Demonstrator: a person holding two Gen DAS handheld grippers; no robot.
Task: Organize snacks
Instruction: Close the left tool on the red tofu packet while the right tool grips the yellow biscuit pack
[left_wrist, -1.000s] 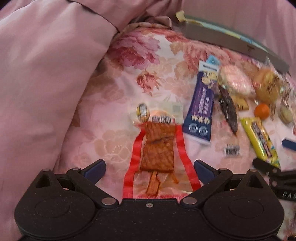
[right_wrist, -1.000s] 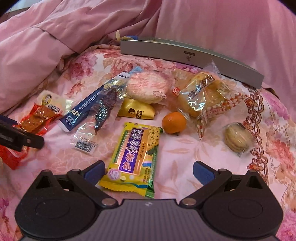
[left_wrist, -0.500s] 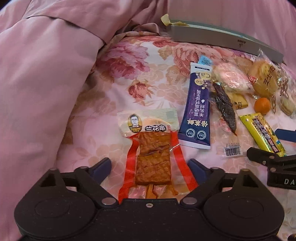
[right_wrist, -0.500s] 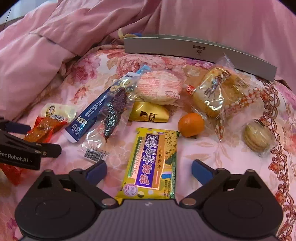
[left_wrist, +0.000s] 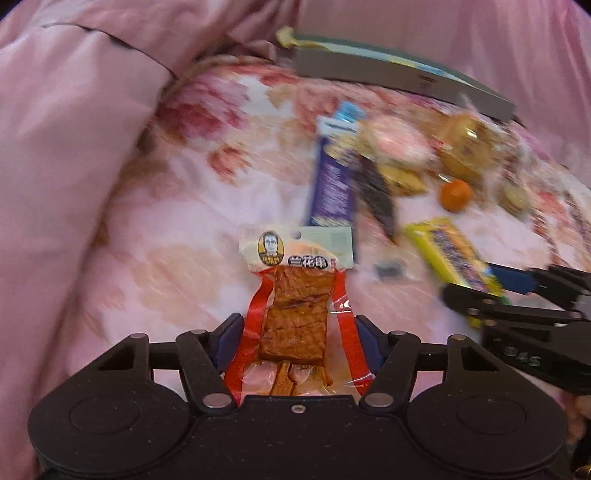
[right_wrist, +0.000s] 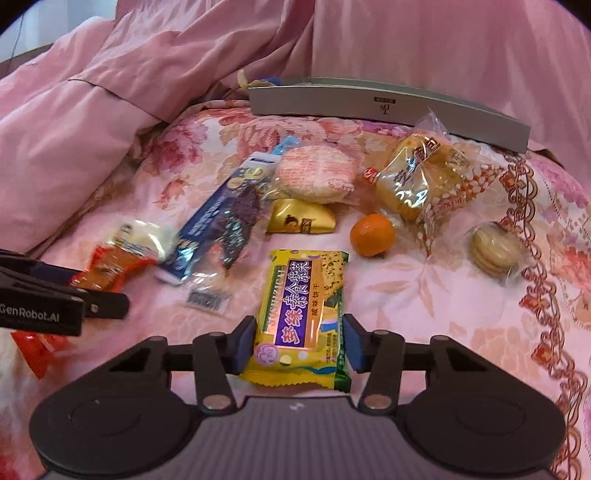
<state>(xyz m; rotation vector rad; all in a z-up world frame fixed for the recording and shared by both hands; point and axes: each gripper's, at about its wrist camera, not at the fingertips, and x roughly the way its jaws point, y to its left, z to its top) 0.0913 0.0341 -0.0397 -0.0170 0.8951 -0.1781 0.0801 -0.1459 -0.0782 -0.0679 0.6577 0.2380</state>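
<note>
From the left wrist, the left gripper (left_wrist: 297, 341) is seen with its jaws closing around a red-edged dried tofu packet (left_wrist: 295, 314) lying on the floral bedspread (left_wrist: 184, 258); the blue pads are just beside the packet's edges, firm contact cannot be told; the right gripper (left_wrist: 491, 291) is seen at the right, at a yellow cracker packet (left_wrist: 448, 251). From the right wrist, that cracker packet (right_wrist: 301, 314) is seen between closing jaws, the pads at its edges; a tangerine (right_wrist: 372, 234) and a grey box (right_wrist: 388, 107) lie beyond.
</note>
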